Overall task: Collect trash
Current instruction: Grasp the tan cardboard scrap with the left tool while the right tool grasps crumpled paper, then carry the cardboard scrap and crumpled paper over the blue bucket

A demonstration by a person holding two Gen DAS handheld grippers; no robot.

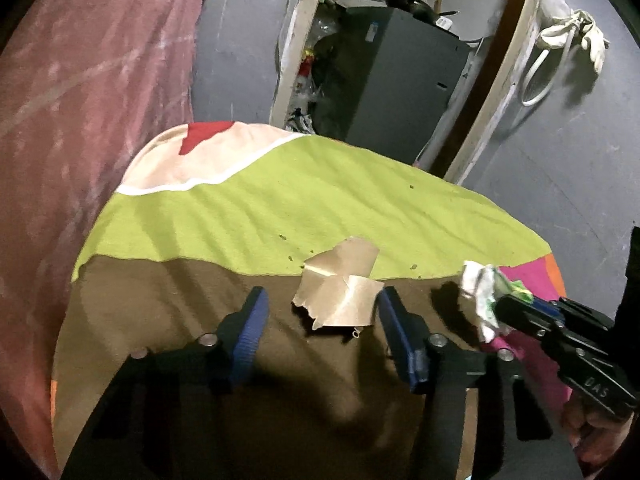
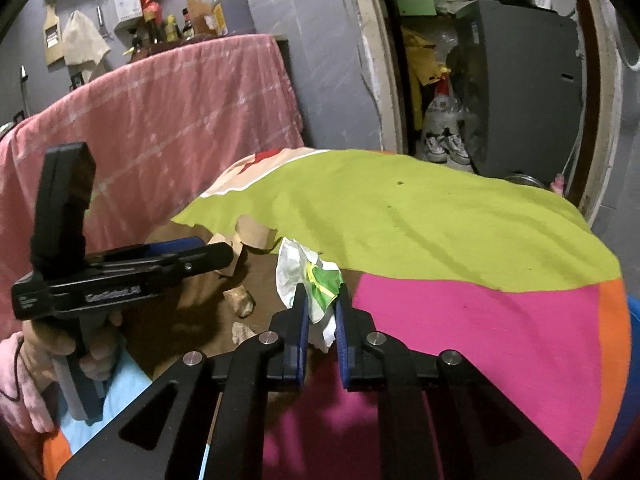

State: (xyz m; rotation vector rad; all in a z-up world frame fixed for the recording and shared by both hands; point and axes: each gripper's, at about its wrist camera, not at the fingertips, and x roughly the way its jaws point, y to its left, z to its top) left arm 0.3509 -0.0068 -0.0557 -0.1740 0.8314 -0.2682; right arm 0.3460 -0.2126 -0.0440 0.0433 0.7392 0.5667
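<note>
A torn piece of brown cardboard (image 1: 340,284) lies on the multicoloured cloth (image 1: 260,208), right in front of my left gripper (image 1: 320,300), which is open with its blue pads on either side of the cardboard's near edge. The cardboard also shows in the right wrist view (image 2: 252,232). My right gripper (image 2: 322,300) is shut on a crumpled white and green wrapper (image 2: 308,276) and holds it above the cloth. In the left wrist view the right gripper (image 1: 504,304) and the wrapper (image 1: 480,292) are at the right.
Two small brown scraps (image 2: 240,300) lie on the brown patch of the cloth (image 2: 460,220). A pink draped cloth (image 2: 160,120) stands behind to the left. A doorway with a grey cabinet (image 2: 520,92) is at the back. A white glove (image 1: 572,32) hangs on the wall.
</note>
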